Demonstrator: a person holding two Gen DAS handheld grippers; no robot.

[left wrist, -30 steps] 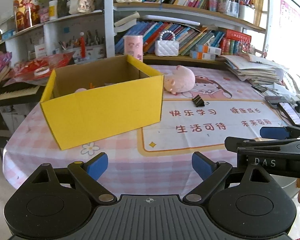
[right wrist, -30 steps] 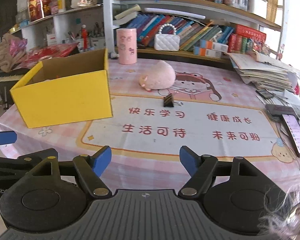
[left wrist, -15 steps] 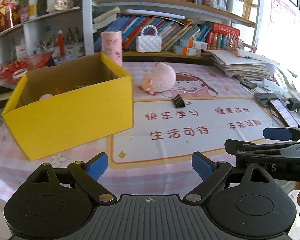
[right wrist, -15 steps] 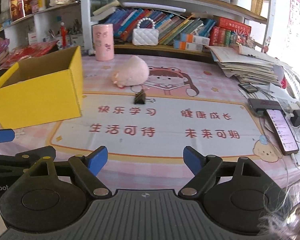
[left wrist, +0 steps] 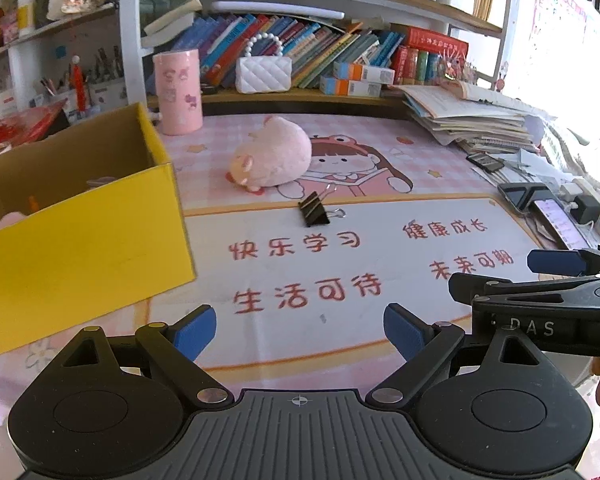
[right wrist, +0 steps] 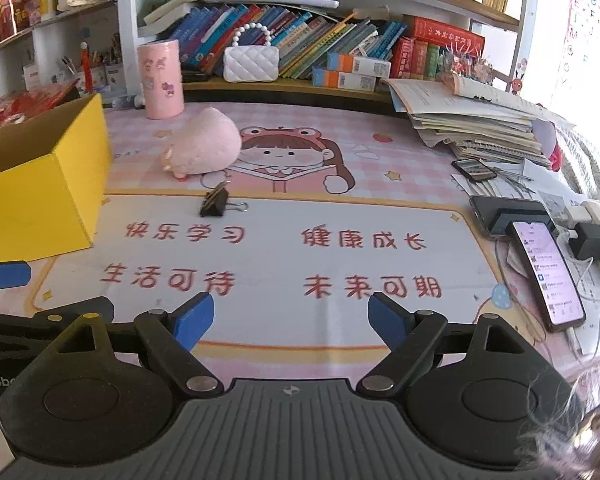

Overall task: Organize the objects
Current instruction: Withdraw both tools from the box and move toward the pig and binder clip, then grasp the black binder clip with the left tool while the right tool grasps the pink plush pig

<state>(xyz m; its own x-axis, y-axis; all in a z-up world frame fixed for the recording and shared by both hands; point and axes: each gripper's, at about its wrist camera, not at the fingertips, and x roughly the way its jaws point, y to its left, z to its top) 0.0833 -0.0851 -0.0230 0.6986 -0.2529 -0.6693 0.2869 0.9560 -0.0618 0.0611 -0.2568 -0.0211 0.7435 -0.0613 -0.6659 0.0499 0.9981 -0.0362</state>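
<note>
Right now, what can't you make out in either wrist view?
- Yellow box contents: its front wall hides most in the left view; a pink item shows partly.
- Box's left end: cut off by both frames.
- Phone screen text: too small.
- Binder clip far side: hidden.

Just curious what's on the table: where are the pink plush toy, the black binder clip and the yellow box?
pink plush toy (left wrist: 274, 154), left wrist view, its back.
black binder clip (right wrist: 213, 205), right wrist view, its body.
yellow box (left wrist: 84, 252), left wrist view, front wall.
</note>
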